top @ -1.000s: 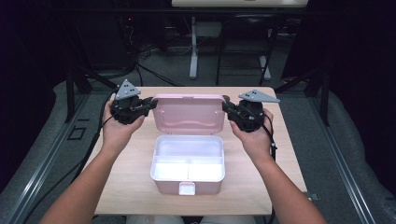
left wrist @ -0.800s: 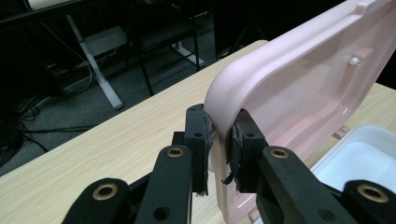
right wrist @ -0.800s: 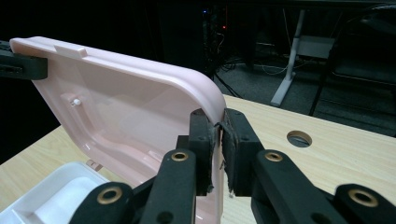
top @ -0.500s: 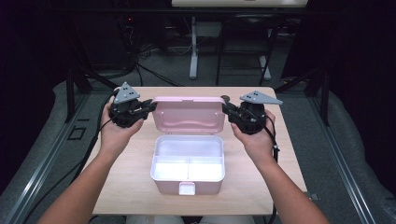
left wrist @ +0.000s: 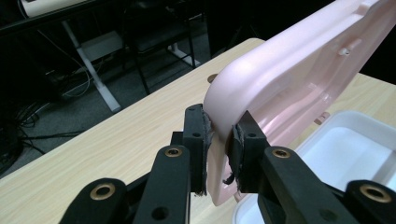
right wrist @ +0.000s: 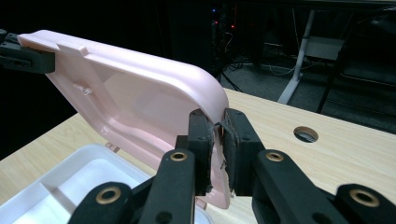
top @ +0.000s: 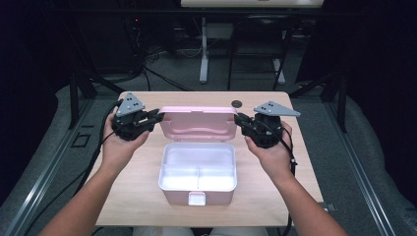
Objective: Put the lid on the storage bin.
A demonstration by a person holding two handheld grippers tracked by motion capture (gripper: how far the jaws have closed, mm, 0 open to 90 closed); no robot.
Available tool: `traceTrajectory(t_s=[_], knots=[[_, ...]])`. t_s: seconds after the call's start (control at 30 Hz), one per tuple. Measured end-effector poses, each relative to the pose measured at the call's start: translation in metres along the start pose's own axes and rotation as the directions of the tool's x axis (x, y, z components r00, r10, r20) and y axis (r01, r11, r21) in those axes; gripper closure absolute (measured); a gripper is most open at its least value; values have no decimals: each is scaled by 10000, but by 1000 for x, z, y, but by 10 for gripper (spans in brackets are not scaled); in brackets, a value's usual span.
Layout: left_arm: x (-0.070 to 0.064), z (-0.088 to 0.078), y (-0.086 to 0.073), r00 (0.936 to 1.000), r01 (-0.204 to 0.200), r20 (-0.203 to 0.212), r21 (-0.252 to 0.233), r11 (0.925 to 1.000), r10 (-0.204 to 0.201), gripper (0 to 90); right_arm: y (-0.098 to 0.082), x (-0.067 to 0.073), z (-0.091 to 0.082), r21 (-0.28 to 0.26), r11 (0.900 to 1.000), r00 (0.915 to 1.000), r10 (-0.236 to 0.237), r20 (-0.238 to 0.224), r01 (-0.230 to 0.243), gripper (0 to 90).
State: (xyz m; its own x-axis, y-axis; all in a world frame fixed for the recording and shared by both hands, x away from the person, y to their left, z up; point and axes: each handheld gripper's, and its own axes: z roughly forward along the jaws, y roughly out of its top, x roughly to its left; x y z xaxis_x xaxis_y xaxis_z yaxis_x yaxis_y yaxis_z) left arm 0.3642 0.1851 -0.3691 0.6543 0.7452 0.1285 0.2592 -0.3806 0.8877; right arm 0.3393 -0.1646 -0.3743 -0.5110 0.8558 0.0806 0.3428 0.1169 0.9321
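Observation:
A pink box [top: 164, 169] with a white divided inside stands mid-table, and its pink lid [top: 196, 123] is raised nearly upright behind it. My left gripper [top: 156, 116] is shut on the lid's left edge. In the left gripper view the pads [left wrist: 201, 135] of that gripper [left wrist: 218, 128] pinch the rounded corner of the lid [left wrist: 299, 70]. My right gripper [top: 239, 119] is shut on the lid's right edge. In the right gripper view this gripper [right wrist: 215, 128] clamps the lid's corner [right wrist: 140, 98], and the left gripper's tip [right wrist: 23, 53] shows at the far edge.
The box's white latch [top: 196, 198] faces the table's near edge. A round cable hole [top: 237, 103] lies in the wooden table [top: 133, 196] behind the lid. Dark floor, cables and desk legs [top: 203, 54] lie beyond the far edge.

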Motion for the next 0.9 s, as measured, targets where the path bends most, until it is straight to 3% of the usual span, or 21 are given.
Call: traceTrajectory(t_s=[0.43,0.9], knots=[[-11,-14,-9,9993,-244,276,118,9996,241,752,-12,8,-14,29,9998,9996,-181,-210,182,798],[-20,-28,-23,9978,-259,615,213,9994,245,715,-25,15,-27,202,9993,9983,-304,-492,315,777]])
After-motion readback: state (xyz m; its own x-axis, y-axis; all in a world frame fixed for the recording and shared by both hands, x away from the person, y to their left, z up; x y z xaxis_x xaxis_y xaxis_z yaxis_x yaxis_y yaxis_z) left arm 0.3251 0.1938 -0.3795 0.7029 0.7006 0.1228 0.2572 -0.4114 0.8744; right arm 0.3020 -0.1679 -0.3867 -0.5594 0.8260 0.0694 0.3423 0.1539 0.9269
